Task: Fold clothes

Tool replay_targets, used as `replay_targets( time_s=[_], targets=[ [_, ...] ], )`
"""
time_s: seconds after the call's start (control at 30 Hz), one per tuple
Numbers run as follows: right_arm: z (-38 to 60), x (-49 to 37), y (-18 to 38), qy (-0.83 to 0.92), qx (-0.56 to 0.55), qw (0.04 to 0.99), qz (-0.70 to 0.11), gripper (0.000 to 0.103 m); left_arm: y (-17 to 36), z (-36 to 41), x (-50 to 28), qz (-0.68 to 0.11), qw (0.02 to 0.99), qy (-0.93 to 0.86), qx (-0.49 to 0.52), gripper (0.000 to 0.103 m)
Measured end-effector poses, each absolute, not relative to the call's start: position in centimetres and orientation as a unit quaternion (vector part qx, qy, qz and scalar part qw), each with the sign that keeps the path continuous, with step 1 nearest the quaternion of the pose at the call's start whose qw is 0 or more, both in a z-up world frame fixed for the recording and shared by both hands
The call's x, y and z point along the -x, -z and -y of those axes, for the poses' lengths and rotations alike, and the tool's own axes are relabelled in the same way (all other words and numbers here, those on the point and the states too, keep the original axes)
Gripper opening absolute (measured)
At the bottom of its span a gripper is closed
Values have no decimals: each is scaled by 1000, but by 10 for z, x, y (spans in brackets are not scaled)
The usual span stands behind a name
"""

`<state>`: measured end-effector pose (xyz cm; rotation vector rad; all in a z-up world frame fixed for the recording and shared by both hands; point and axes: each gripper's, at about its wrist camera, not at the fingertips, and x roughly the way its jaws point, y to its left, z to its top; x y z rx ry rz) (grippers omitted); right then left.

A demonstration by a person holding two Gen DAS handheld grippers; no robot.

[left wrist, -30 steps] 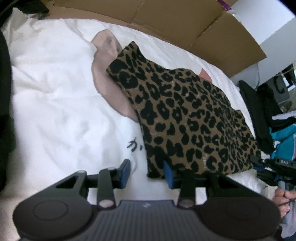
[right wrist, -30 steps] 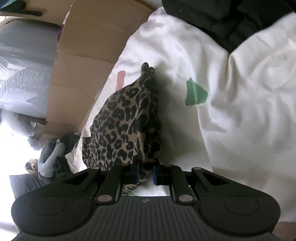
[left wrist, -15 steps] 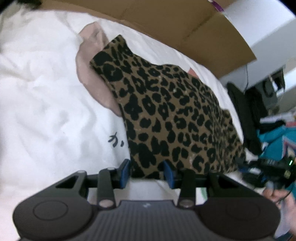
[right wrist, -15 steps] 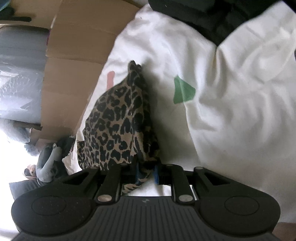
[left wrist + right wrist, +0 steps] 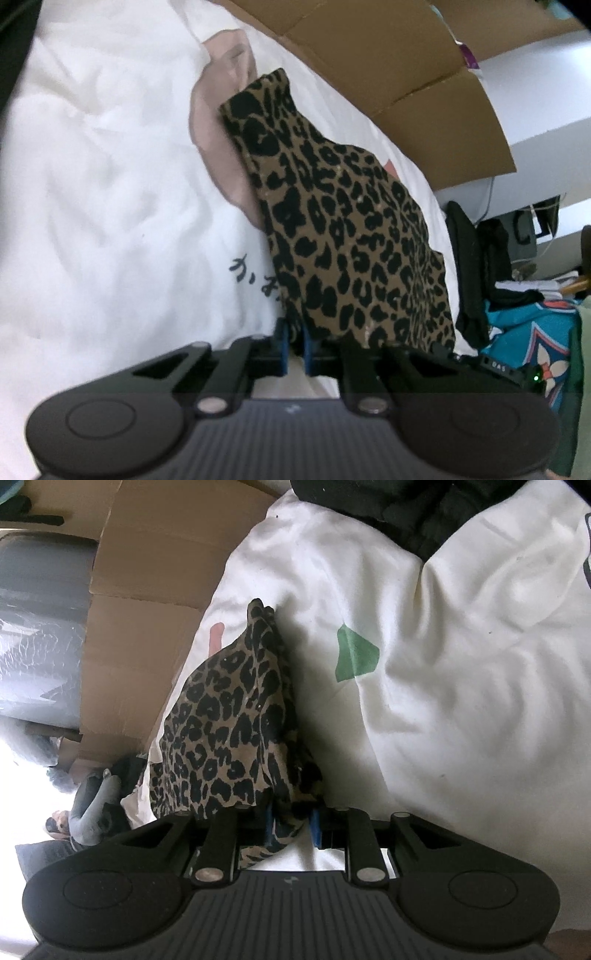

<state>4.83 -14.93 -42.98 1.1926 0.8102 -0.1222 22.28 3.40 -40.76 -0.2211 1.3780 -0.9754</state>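
left gripper: closing on leopard-print garment corner | right gripper: opening, cloth between | risk: right corner drops, fold sags

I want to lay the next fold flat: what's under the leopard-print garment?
The leopard-print garment lies on a white printed bedsheet, over a pink patch and dark lettering. The rest beneath is hidden.

Soft daylight, blown out at the right wrist view's left edge; slight blur and fisheye bending throughout.
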Motion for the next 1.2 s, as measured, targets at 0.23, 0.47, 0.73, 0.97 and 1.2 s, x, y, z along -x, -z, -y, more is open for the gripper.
replay_targets(
  time_s=[0.23, 0.47, 0.73, 0.97, 1.2],
  targets=[
    [151, -51, 435, 57, -561, 740, -368, 23, 408, -25, -225, -607, 662, 433, 77, 11],
    [155, -54, 434, 34, -556, 734, -387, 13, 395, -22, -224, -602, 664, 441, 44, 4],
    [148, -53, 414, 13, -528, 753, -392, 11, 370, -24, -221, -600, 659, 454, 22, 4],
    [140, -42, 398, -12, -511, 755, -410, 11, 360, -39, -209, -618, 643, 452, -12, 4],
    [126, -34, 388, -33, -490, 750, -444, 11, 359, -54, -199, -646, 627, 434, -24, 4]
  ],
)
